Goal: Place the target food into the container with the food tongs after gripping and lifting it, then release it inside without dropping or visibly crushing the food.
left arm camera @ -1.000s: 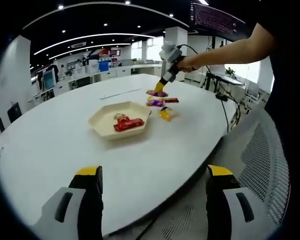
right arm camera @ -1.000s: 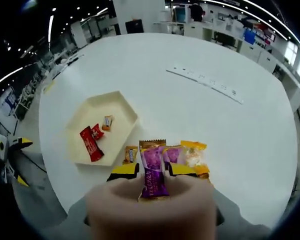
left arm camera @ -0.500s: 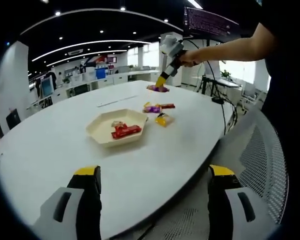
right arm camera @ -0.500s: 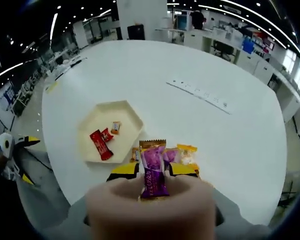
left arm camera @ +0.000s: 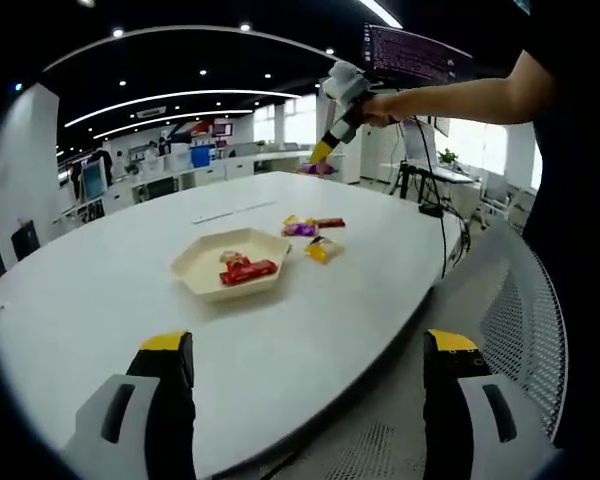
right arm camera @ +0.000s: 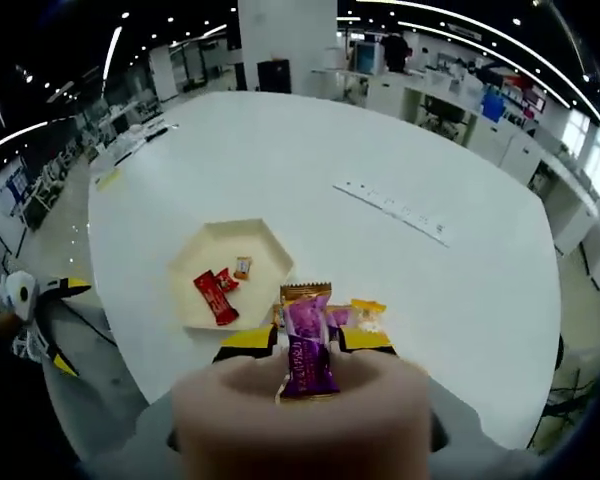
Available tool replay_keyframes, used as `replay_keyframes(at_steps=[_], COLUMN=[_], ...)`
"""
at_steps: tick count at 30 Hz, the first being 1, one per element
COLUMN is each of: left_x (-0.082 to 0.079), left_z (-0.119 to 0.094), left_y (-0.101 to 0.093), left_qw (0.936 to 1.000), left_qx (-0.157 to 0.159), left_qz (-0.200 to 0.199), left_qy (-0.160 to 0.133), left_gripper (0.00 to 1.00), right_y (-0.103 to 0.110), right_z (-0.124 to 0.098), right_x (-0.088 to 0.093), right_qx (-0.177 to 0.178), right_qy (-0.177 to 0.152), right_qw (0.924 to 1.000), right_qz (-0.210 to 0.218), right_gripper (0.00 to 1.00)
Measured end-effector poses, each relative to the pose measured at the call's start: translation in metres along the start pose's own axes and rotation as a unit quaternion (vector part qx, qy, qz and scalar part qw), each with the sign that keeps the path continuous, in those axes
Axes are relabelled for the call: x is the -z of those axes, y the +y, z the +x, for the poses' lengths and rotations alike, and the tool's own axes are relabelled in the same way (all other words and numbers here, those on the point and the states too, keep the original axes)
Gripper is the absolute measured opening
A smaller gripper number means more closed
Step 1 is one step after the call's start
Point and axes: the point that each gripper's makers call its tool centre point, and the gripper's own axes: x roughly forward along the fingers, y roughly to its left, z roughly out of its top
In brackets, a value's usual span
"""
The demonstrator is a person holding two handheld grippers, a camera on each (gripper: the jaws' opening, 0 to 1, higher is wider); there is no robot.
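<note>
Risk of a drop, judged mainly from height: purple foil-wrapped candy [right arm camera: 306, 345] was clamped upright between the yellow-tipped jaws of the right gripper [right arm camera: 305, 345], high above the white oval table [right arm camera: 460, 300]. Could have slipped from the glossy wrapper if grip loosened, or landed outside the cream hexagonal tray [right arm camera: 205, 260] if let go before reaching it. Harder squeezing might have crushed it. Looked intact: crimped gold top edge, wrapper uncreased. Lay well apart from the tray, which held red-wrapped bars [right arm camera: 216, 295] and a small orange sweet [right arm camera: 243, 268]. Loose sweets [left arm camera: 310, 228] sat beside the tray. Left gripper [left arm camera: 305, 420] hung with jaws wide apart, holding nothing, near the table edge.
</note>
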Motion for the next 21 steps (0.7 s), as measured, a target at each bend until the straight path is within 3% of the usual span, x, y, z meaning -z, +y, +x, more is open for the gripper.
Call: replay_keyframes(at_steps=[9, 21], left_x=[-0.003, -0.005], left_z=[0.0, 0.0], left_y=[-0.001, 0.0], left_qw=[1.0, 0.9999], left_qx=[0.001, -0.003], left_qz=[0.004, 0.003], left_qy=[-0.008, -0.015], left_gripper=[0.92, 0.92], right_y=[0.001, 0.008], right_z=[-0.008, -0.023], right_x=[-0.003, -0.037], right_qx=[0.007, 0.008], right_qy=[-0.002, -0.021], right_qw=[1.0, 0.9994], right_qz=[-0.006, -0.027], right_gripper=[0.21, 0.21])
